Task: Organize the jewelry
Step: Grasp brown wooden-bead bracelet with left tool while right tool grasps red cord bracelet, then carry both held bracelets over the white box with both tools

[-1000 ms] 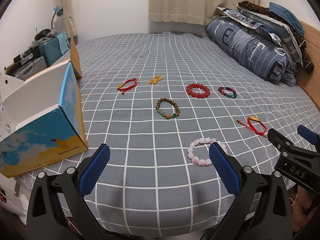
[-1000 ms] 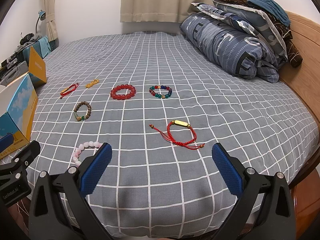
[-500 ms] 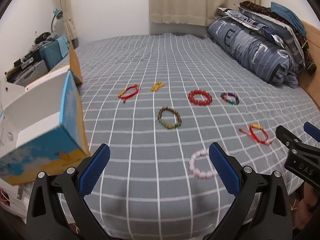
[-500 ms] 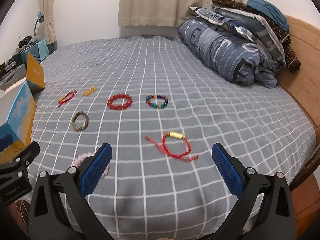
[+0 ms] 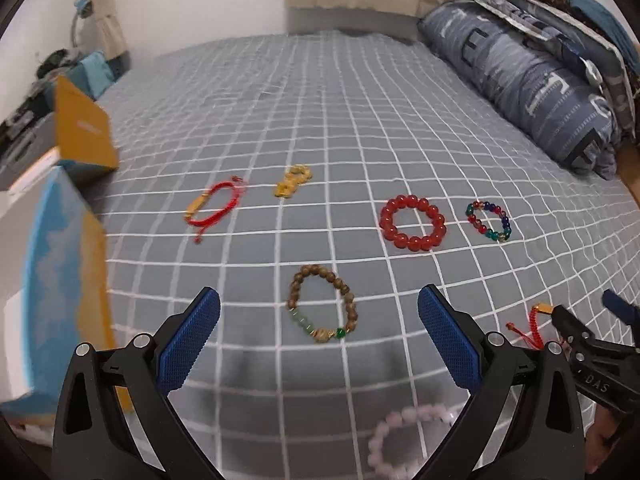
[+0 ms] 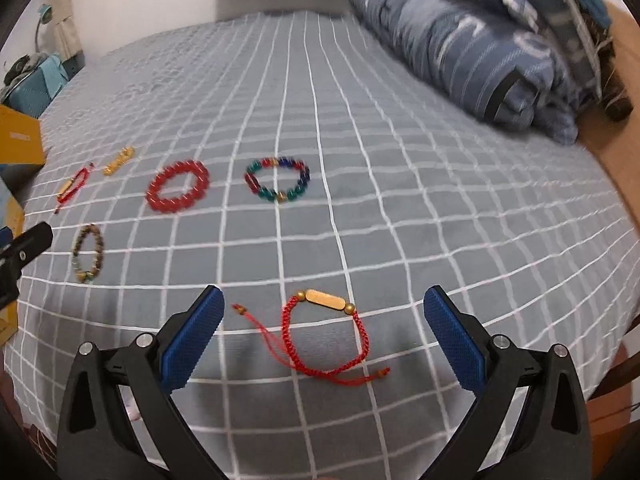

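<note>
Several bracelets lie on the grey checked bedspread (image 5: 340,120). My left gripper (image 5: 320,336) is open, low over a brown wooden bead bracelet (image 5: 322,305); a pink bead bracelet (image 5: 400,444) lies under it. Beyond are a red cord bracelet (image 5: 212,207), a small gold piece (image 5: 293,180), a red bead bracelet (image 5: 413,222) and a multicolour bead bracelet (image 5: 488,221). My right gripper (image 6: 320,338) is open, with a red cord bracelet with a gold bar (image 6: 326,334) between its fingers. It also shows in the left wrist view (image 5: 580,328).
An open blue and orange cardboard box (image 5: 52,264) stands at the bed's left edge. Folded quilts and pillows (image 5: 540,80) are stacked at the right against a wooden headboard (image 6: 612,136). Clutter and a lamp (image 5: 80,4) sit beyond the bed's left side.
Both grippers have moved forward and down toward the bed. The brown bracelet now lies between the left fingers, the red cord bracelet between the right fingers. Both stay open.
</note>
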